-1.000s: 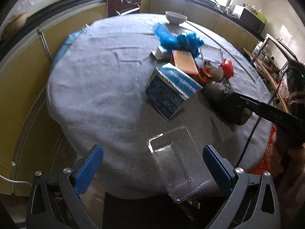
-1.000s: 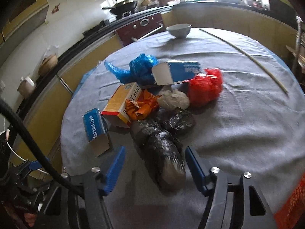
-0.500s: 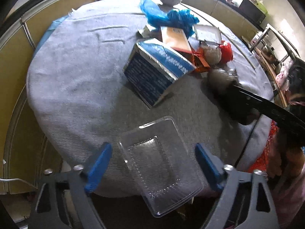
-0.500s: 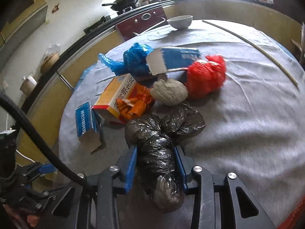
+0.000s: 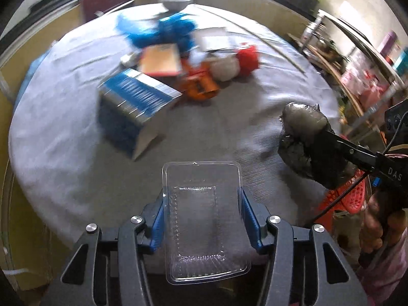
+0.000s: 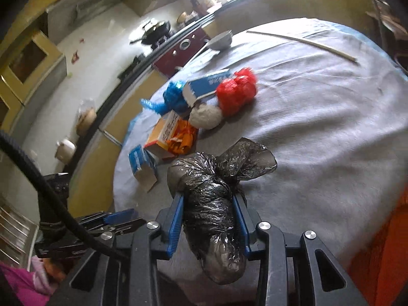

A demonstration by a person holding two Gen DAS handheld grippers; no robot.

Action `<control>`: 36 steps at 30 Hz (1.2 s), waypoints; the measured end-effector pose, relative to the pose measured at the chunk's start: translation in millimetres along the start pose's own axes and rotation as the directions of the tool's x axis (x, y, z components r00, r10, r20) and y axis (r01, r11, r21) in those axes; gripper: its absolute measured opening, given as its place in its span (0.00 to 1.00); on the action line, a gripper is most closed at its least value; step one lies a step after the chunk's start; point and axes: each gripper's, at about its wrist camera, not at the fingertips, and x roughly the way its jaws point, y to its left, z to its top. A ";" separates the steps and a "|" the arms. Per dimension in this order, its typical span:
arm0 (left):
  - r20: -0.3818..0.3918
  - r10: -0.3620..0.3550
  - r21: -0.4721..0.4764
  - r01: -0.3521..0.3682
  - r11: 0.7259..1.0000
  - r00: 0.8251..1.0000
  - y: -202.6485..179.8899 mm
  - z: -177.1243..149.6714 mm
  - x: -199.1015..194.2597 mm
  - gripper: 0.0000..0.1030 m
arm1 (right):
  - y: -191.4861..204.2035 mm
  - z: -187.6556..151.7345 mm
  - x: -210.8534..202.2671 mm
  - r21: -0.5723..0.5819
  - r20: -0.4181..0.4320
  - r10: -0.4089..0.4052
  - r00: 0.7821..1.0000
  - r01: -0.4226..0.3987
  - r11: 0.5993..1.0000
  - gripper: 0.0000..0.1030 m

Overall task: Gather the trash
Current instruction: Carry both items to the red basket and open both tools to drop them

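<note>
- The round table under a grey cloth (image 5: pixel 63 137) fills both views and carries a heap of rubbish toward its far side, with a pale bowl (image 6: pixel 219 41) at the far edge and a long thin stick (image 6: pixel 301 41) lying across the cloth.
- Kitchen cabinets and a counter curve behind the table; an orange-red mesh basket (image 5: pixel 349 199) sits off the table's right edge in the left wrist view.
- The blue and white cardboard carton (image 5: pixel 132 102) lies tipped on the cloth between the left gripper and the heap; it is blurred, so its print is unreadable.
- Behind it lie an orange flat box (image 5: pixel 160 60), a crumpled blue plastic bag (image 5: pixel 176 29), a red plastic bag (image 6: pixel 236 91) and a whitish wad (image 6: pixel 205 116), all touching or just beside one another.
- The black crumpled plastic bag (image 6: pixel 216 204) is pinched between the blue pads of the right gripper (image 6: pixel 207 219), jaws nearly closed on it, and seems lifted clear of the cloth.
- The clear rectangular plastic tray (image 5: pixel 201 216) sits between the closing jaws of the left gripper (image 5: pixel 201 219), both pads pressing its long sides at the table's near edge.
- A second ago the left jaws stood wide on either side of the tray, untouched.
- Then the black bag lay on the cloth against the heap; now it is away from it, near the right table edge.
</note>
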 end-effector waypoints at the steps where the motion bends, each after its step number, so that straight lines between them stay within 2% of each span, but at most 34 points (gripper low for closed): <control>1: 0.004 -0.008 0.022 0.008 1.000 1.000 -7.2 3.7 -1.3 0.53 | -5.5 -1.7 -8.9 0.017 0.019 -0.004 1.000 0.004 1.000 0.38; 5: 0.014 -0.054 0.122 0.051 0.991 0.998 -47.3 19.2 -1.0 0.53 | -31.0 -4.8 -38.3 0.098 0.075 -0.027 0.997 0.020 0.995 0.38; 9: 0.004 -0.123 0.246 0.119 0.962 0.992 -104.8 33.4 13.1 0.53 | -68.9 -14.6 -79.7 0.204 0.139 -0.088 0.986 0.058 0.977 0.38; 14: -0.052 -0.219 0.386 0.222 0.895 0.974 -186.6 46.6 31.6 0.53 | -117.4 -41.0 -139.3 0.337 0.211 -0.193 0.958 0.114 0.935 0.38; 18: -0.092 -0.276 0.451 0.287 0.845 0.957 -240.3 52.2 44.8 0.54 | -151.8 -67.6 -180.7 0.439 0.252 -0.263 0.931 0.133 0.889 0.38; 24: -0.159 -0.311 0.511 0.348 0.786 0.937 -307.1 48.1 62.9 0.56 | -177.9 -92.4 -213.8 0.523 0.282 -0.305 0.910 0.121 0.844 0.40; 25: -0.166 -0.303 0.523 0.345 0.780 0.938 -315.2 46.8 67.0 0.60 | -181.3 -94.8 -216.7 0.538 0.280 -0.313 0.908 0.122 0.834 0.41; 27: -0.179 -0.297 0.524 0.346 0.778 0.938 -320.9 44.6 72.2 0.64 | -187.2 -98.8 -220.6 0.566 0.281 -0.319 0.905 0.112 0.817 0.52; 29: -0.186 -0.297 0.517 0.351 0.781 0.936 -319.7 44.4 76.5 0.65 | -194.4 -103.4 -227.1 0.583 0.304 -0.318 0.898 0.088 0.807 0.56; 33: -0.172 -0.286 0.503 0.334 0.797 0.943 -305.1 45.7 74.6 0.66 | -200.9 -106.2 -237.0 0.593 0.325 -0.344 0.881 0.094 0.800 0.58; 36: -0.148 -0.268 0.500 0.306 0.810 0.952 -283.4 42.0 65.8 0.66 | -198.6 -103.0 -236.0 0.580 0.333 -0.342 0.879 0.094 0.809 0.58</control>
